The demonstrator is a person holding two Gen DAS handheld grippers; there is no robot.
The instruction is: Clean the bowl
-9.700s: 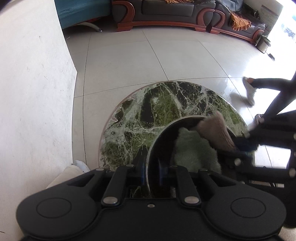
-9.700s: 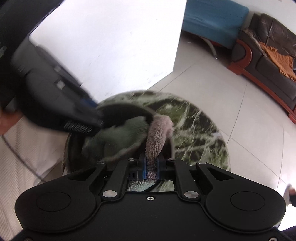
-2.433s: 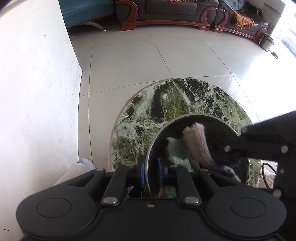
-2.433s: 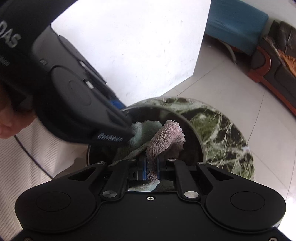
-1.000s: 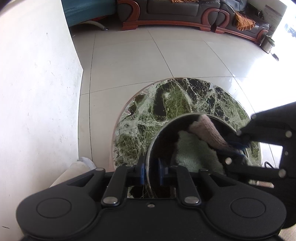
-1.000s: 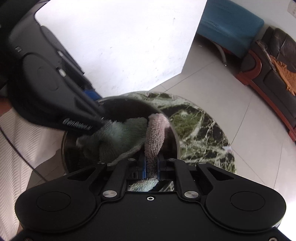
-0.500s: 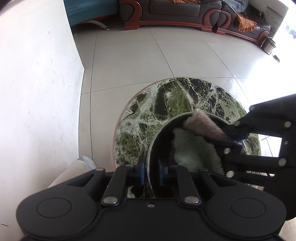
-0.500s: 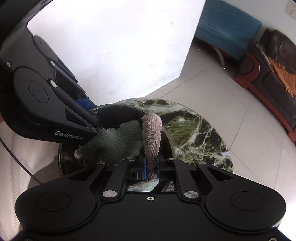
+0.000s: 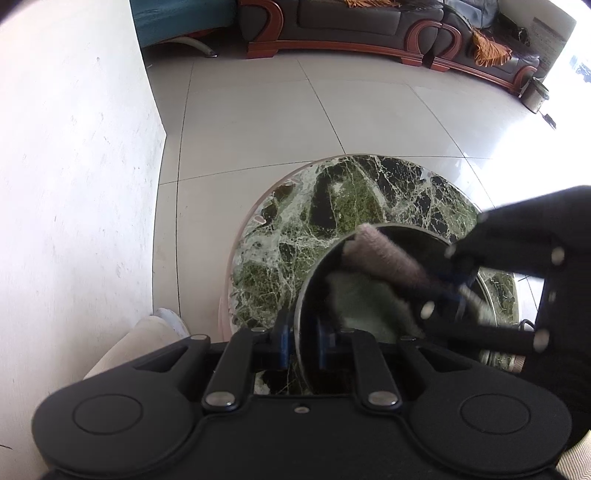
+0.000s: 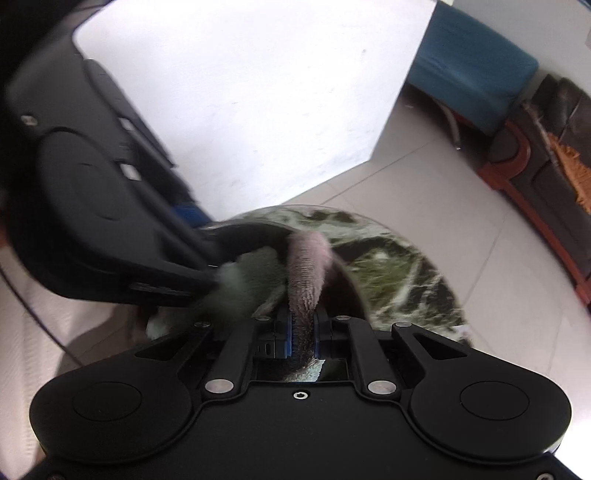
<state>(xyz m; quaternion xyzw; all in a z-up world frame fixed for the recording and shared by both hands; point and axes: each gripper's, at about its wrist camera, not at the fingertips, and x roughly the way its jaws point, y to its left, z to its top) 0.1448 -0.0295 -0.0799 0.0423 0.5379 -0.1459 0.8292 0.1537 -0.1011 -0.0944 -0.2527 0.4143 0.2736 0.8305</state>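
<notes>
A dark bowl (image 9: 417, 236) stands on a round green marble table (image 9: 332, 206). My left gripper (image 9: 302, 341) is shut on the bowl's near rim, one finger outside and one inside. My right gripper (image 10: 302, 332) is shut on a towel (image 10: 306, 266), pink on one side and pale green (image 9: 365, 299) on the other. The towel lies inside the bowl (image 10: 258, 230) against its wall and bottom. The right gripper's black body (image 9: 517, 280) reaches into the bowl from the right in the left wrist view. The left gripper's body (image 10: 92, 221) fills the left of the right wrist view, which is blurred.
A white wall (image 9: 74, 184) stands close on the left of the table. Pale floor tiles (image 9: 277, 122) stretch to a dark sofa with red wood trim (image 9: 351, 26) and a blue chair (image 10: 476, 81). A person's light trouser leg (image 9: 140, 343) is beside the table.
The right gripper has swept the towel across the inside of the bowl, toward the bowl's far-left wall in the left wrist view. The left gripper and bowl have stayed in place.
</notes>
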